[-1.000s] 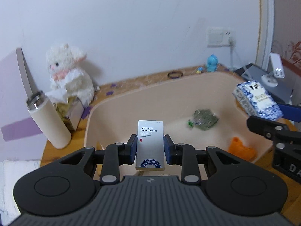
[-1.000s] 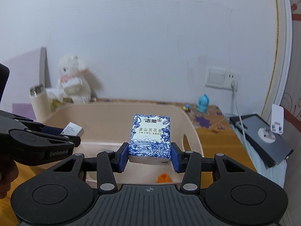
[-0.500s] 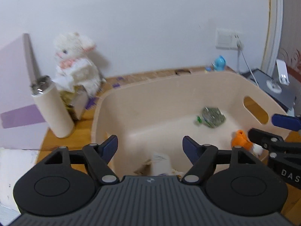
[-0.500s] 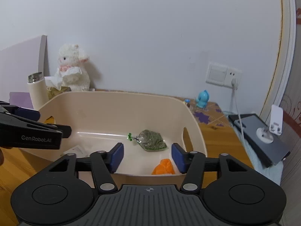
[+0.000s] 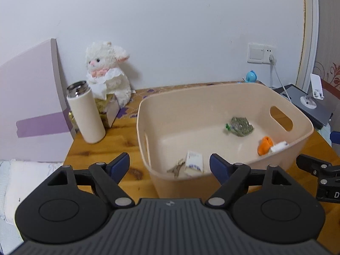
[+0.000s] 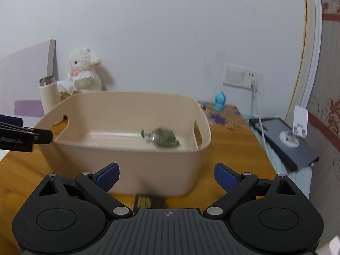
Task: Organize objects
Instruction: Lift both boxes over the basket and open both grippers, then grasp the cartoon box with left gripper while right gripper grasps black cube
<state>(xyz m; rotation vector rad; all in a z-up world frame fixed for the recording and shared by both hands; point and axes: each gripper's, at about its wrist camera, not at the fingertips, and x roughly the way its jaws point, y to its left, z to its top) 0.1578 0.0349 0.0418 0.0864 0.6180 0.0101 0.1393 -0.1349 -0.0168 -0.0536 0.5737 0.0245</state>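
A beige plastic bin stands on the wooden table. Inside it lie a white hotel-supplies box, a green packet, an orange item and a white box edge. My left gripper is open and empty, just outside the bin's near left corner. My right gripper is open and empty, in front of the bin; the green packet shows inside. A small dark object lies on the table just under it.
A cream thermos, a tissue box and a white plush lamb stand left of the bin. A blue toy sits at the back. A dark tablet with a white stand lies right, with a cable from the wall socket.
Both grippers opened and dropped their boxes into the bin, then pulled back and away from it. The white box now lies in the bin's near left corner.
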